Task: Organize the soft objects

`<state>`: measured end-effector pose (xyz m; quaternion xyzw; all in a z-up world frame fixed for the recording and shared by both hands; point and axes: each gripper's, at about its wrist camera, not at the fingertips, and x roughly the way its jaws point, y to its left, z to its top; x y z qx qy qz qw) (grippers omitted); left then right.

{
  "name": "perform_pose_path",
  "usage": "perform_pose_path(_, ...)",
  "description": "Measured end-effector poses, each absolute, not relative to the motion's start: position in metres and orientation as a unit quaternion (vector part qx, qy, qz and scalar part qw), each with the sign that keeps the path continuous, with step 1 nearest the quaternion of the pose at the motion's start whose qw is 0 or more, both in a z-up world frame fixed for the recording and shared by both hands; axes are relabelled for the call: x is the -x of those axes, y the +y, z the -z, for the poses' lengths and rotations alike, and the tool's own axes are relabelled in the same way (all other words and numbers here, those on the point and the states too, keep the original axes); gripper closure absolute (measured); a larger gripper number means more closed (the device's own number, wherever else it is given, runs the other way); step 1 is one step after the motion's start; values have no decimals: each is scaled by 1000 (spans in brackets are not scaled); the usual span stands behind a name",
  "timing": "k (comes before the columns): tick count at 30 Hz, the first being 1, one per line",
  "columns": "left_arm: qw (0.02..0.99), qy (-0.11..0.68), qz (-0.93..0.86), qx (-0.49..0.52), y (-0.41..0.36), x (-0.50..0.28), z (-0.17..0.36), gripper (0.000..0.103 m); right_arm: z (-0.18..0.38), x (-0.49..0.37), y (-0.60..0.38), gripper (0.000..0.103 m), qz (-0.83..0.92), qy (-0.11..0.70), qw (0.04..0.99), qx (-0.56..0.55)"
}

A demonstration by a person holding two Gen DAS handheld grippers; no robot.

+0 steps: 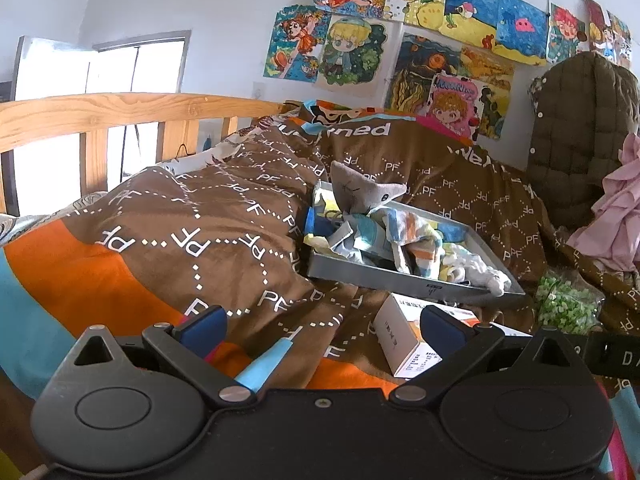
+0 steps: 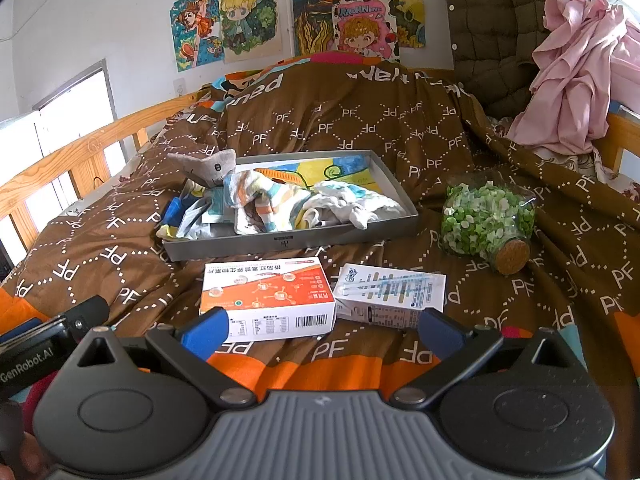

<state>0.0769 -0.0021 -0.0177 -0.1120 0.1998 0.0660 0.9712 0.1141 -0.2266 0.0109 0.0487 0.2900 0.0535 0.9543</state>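
A shallow grey tray [image 2: 288,240] [image 1: 384,280] lies on the brown quilt, filled with soft things: a grey plush toy [image 2: 208,168] [image 1: 360,192] at its left end, a striped cloth [image 2: 264,196] [image 1: 412,236] in the middle, a white cloth [image 2: 352,204] [image 1: 480,268] to the right. My left gripper [image 1: 324,328] is open, low over the quilt, short of the tray. Open as well, my right gripper [image 2: 324,330] hovers just before an orange-and-white box [image 2: 268,300] [image 1: 404,340], nothing between its fingers.
A white carton [image 2: 392,292] lies beside the orange box. A corked jar of green bits [image 2: 488,220] [image 1: 568,304] lies on its side at the right. A pink garment [image 2: 580,72] and olive quilted jacket [image 2: 492,20] pile up at back right. A wooden bed rail [image 1: 120,112] runs along the left.
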Motion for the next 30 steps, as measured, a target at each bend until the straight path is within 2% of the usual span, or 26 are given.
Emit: perform_pose_path(30,974,192,-74,97,-4,-77,16,1,-12,-115,-227,0,-54,292,954,-49)
